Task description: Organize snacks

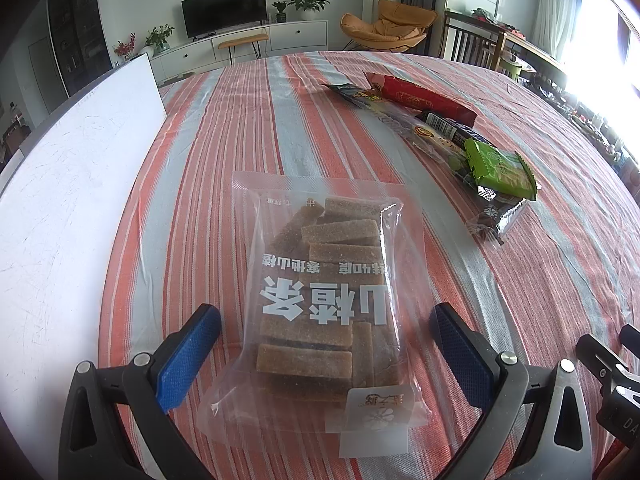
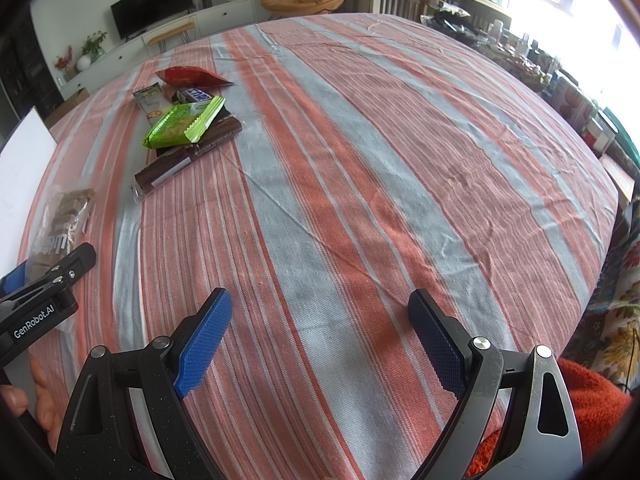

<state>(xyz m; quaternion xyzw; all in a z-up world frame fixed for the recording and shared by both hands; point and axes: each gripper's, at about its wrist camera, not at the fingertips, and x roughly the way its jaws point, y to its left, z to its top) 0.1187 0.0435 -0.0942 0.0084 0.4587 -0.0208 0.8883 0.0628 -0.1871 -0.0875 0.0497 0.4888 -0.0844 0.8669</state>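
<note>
Two claws are in play, and both stand wide with nothing between the blue pads. The left claw (image 1: pixel 326 344) straddles a clear bag of hawthorn strips (image 1: pixel 320 304), which lies flat on the striped cloth of the desk (image 1: pixel 224 152), its near half between the spread fingers and its far sealed edge pointing away ahead. I would judge the bag light and soft-skinned, the film slick and crinkly, while the sugared brown bars inside are firm and stacked, so a pinch across the filled middle, where the bars give the pads something solid, should hold better than one on the loose, slippery sealed margin. Ahead and to the right of this claw sits a heap of other snacks, among them a green wafer packet (image 1: pixel 500 172) and a red pouch (image 1: pixel 424 98); a white board (image 1: pixel 80 152) lies off to its left. The right claw (image 2: pixel 320 340) hovers over bare cloth, well apart from any snack. Its view alone shows a long brown biscuit sleeve (image 2: pixel 184 160) under the green packet, the left claw's body from the side, and a hand (image 2: pixel 40 396) at the lower left.
</note>
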